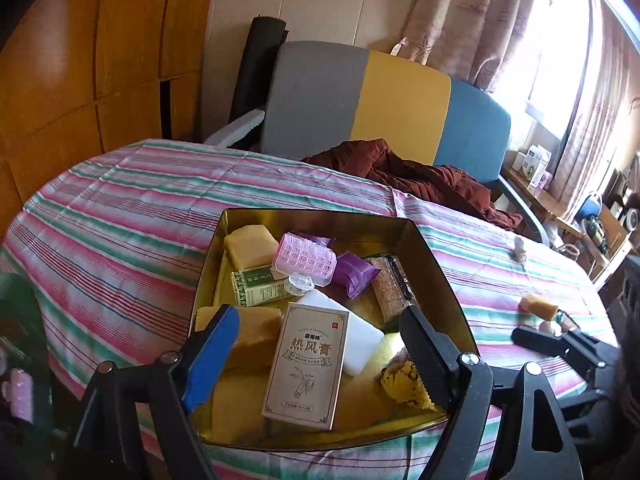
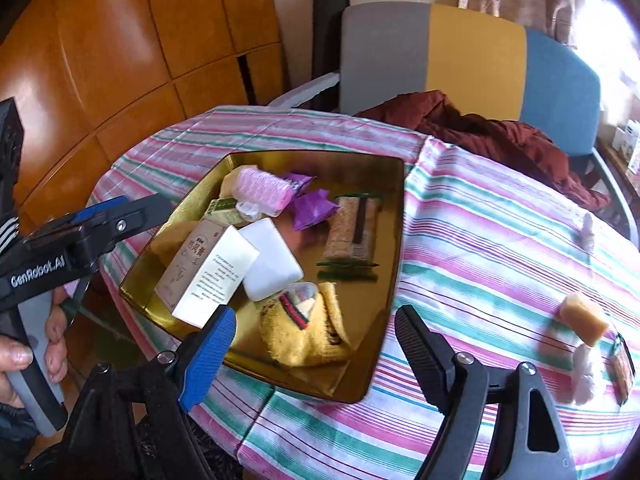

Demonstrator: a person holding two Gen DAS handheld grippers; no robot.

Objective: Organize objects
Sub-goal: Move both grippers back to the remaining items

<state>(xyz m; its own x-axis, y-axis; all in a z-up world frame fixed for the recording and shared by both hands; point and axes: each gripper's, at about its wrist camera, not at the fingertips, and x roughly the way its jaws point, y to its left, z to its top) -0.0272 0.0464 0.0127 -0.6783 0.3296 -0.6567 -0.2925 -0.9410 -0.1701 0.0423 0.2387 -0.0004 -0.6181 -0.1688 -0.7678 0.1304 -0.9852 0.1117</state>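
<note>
A shallow gold metal tray (image 1: 436, 264) is seen on a surface covered with a pink, green and white striped cloth (image 1: 120, 216), and most of the objects are gathered in it. The left gripper (image 1: 316, 344) is held over the near end of the tray with its fingers spread wide and nothing clasped between them; a tall beige cardboard box with dark printed characters (image 1: 306, 364) lies in the tray directly between the blue-padded finger (image 1: 210, 356) and the black ribbed finger (image 1: 426, 354), touched by neither. A tan sponge block (image 1: 256, 338) is found just beside the blue finger, a white rectangular bar (image 1: 360, 336) behind the box, and a yellow knitted cloth (image 1: 402, 382) close against the black finger. Farther back in the tray, a pink plastic hair roller (image 1: 306, 258), purple foil packets (image 1: 354, 274), a small green and white carton (image 1: 256, 286) and a wrapped grain bar (image 1: 390, 288) are seen. The right gripper (image 2: 314, 342) is likewise held wide open and empty, poised above the near rim of the tray, with the yellow knitted cloth lying beyond and between its fingers. Outside the tray, a second tan sponge block (image 2: 582, 318) and a small white object (image 2: 584, 372) are left on the striped cloth to the right, well apart from the right fingers.
</note>
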